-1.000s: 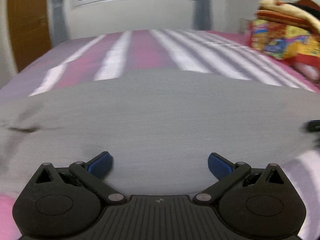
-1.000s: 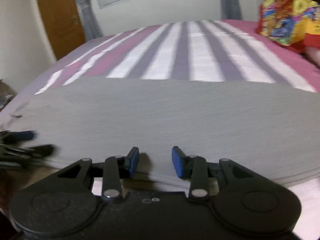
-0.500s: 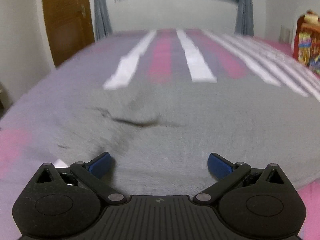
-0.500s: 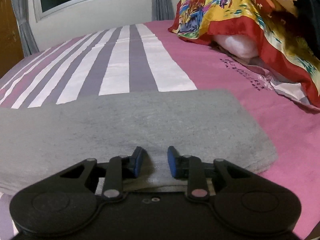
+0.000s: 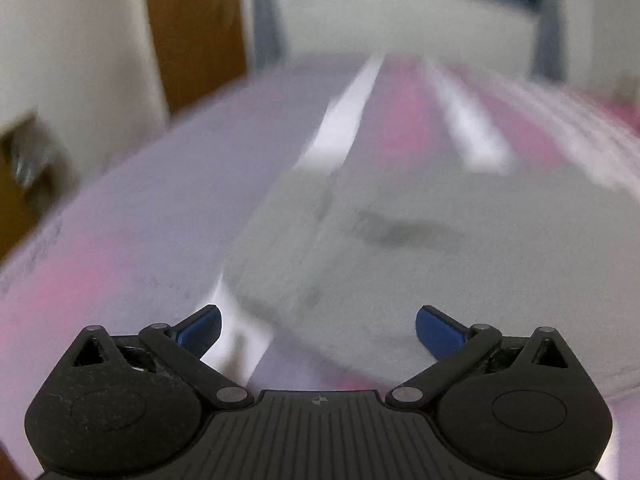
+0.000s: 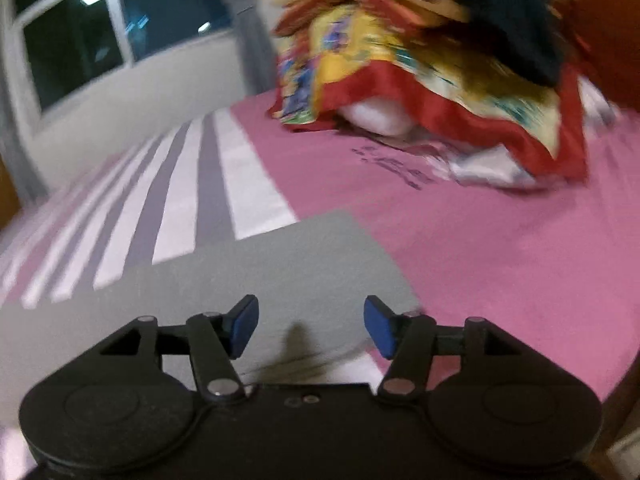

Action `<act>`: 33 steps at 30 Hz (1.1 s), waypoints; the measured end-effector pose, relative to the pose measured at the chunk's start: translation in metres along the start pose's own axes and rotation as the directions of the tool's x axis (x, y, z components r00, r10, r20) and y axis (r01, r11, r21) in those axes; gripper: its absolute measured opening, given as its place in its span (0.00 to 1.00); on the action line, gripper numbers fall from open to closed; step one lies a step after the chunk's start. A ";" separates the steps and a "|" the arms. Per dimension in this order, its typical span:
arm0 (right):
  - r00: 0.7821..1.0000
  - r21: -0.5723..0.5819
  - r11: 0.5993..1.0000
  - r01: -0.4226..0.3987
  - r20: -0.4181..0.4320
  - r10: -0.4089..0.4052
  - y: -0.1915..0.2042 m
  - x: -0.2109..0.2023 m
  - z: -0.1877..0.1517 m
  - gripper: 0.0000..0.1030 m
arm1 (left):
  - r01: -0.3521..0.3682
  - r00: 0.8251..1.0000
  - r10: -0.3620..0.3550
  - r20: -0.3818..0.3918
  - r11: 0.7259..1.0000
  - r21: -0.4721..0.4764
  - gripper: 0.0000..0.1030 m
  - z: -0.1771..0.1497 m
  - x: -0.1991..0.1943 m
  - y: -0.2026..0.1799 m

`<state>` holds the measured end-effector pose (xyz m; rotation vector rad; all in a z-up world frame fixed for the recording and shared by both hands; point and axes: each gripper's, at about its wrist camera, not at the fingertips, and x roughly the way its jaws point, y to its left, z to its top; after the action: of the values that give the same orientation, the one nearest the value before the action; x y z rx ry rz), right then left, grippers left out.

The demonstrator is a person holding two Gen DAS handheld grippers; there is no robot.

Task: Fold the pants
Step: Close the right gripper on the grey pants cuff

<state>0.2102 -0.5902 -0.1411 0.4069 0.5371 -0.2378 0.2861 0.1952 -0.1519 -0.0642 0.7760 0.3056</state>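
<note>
The grey pants [image 5: 400, 240] lie flat on the striped bed sheet [image 5: 120, 232]. In the left wrist view their left end with a dark crease is straight ahead. My left gripper [image 5: 318, 330] is open wide and empty, just above the pants' near left corner. In the right wrist view the pants' right end [image 6: 260, 276] lies under my right gripper [image 6: 311, 330], which is open and empty above the near edge of the cloth.
A pile of colourful blankets and a pillow [image 6: 420, 64] sits at the right of the bed. A brown door [image 5: 192, 28] and a wall are to the left. A window [image 6: 120, 28] is behind the bed. The bed's right edge [image 6: 616, 368] is close.
Both grippers have swung outward: the left to the pants' left end, the right to their right end. The right gripper's jaws have opened wider. The left jaws stay wide open.
</note>
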 end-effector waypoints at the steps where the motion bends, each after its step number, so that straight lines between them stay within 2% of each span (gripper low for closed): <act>1: 1.000 0.085 0.996 -0.023 -0.007 0.023 -0.015 0.001 0.000 0.56 | 0.054 0.998 -0.056 -0.018 0.994 -0.092 1.00 -0.005 0.008 0.013; 2: 0.999 0.166 0.985 -0.049 -0.013 0.052 -0.028 0.004 0.000 0.56 | 0.086 0.996 -0.091 -0.020 0.981 -0.172 1.00 -0.007 0.012 0.024; 3: 0.997 0.248 0.966 -0.070 -0.020 0.077 -0.041 0.005 -0.003 0.56 | 0.095 0.995 -0.100 -0.020 0.978 -0.186 1.00 -0.007 0.015 0.027; 6: 0.983 0.415 0.895 -0.166 0.004 0.181 -0.064 0.011 -0.013 0.56 | 0.077 0.996 -0.082 -0.024 0.984 -0.161 1.00 -0.004 0.017 0.023; 9: 0.968 0.490 0.843 -0.223 0.013 0.249 -0.071 0.024 -0.020 0.53 | 0.081 0.996 -0.085 -0.017 0.983 -0.163 1.00 -0.003 0.021 0.025; 13: 0.970 0.543 0.811 -0.220 0.030 0.243 -0.078 0.039 -0.019 0.39 | 0.079 0.997 -0.082 -0.011 0.984 -0.163 1.00 -0.010 0.017 0.026; 14: 0.972 0.553 0.806 -0.211 0.028 0.235 -0.080 0.043 -0.016 0.32 | 0.077 0.997 -0.080 -0.012 0.984 -0.162 1.00 -0.011 0.015 0.023; 15: 0.975 0.555 0.809 -0.193 0.013 0.224 -0.081 0.046 -0.012 0.27 | 0.077 0.997 -0.080 -0.013 0.984 -0.162 1.00 -0.010 0.015 0.023; 16: 0.975 0.539 0.822 -0.186 -0.001 0.221 -0.078 0.046 -0.008 0.17 | 0.076 0.997 -0.079 -0.014 0.984 -0.161 1.00 -0.009 0.015 0.023; 17: 0.976 0.506 0.841 -0.192 0.006 0.219 -0.075 0.042 -0.003 0.16 | 0.075 0.997 -0.078 -0.015 0.984 -0.160 1.00 -0.008 0.016 0.023; 20: 0.957 0.352 0.890 -0.289 0.110 0.267 -0.054 0.012 0.009 0.16 | 0.073 0.997 -0.076 -0.014 0.984 -0.160 1.00 -0.008 0.016 0.022; 21: 0.961 0.284 0.920 -0.271 0.127 0.244 -0.049 0.006 0.009 0.16 | 0.072 0.997 -0.075 -0.013 0.984 -0.160 1.00 -0.008 0.016 0.022; 22: 0.975 0.262 0.940 -0.219 0.099 0.199 -0.052 0.011 0.007 0.16 | 0.071 0.997 -0.074 -0.011 0.985 -0.160 1.00 -0.008 0.016 0.021; 23: 0.989 0.304 0.942 -0.139 -0.002 0.147 -0.062 0.030 0.003 0.16 | 0.070 0.997 -0.072 -0.011 0.985 -0.158 1.00 -0.008 0.017 0.020; 24: 0.987 0.368 0.925 -0.091 -0.090 0.133 -0.074 0.046 -0.003 0.12 | 0.069 0.997 -0.071 -0.012 0.985 -0.159 1.00 -0.008 0.017 0.020; 25: 0.986 0.408 0.906 -0.115 -0.061 0.153 -0.079 0.047 -0.006 0.14 | 0.069 0.997 -0.072 -0.013 0.985 -0.159 1.00 -0.008 0.016 0.021; 28: 0.993 0.336 0.938 -0.081 -0.056 0.106 -0.061 0.042 -0.006 0.17 | 0.075 0.997 -0.078 -0.012 0.985 -0.159 1.00 -0.009 0.017 0.022; 31: 0.994 0.339 0.938 -0.069 -0.059 0.095 -0.060 0.041 -0.007 0.16 | 0.074 0.997 -0.076 -0.009 0.985 -0.157 1.00 -0.009 0.017 0.022; 33: 0.995 0.302 0.952 -0.048 -0.073 0.074 -0.054 0.039 -0.004 0.17 | 0.075 0.997 -0.076 -0.003 0.985 -0.157 1.00 -0.011 0.017 0.022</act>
<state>0.2239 -0.6409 -0.1821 0.7311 0.5710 -0.2444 0.2835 0.2189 -0.1698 -0.2426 0.7552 0.2936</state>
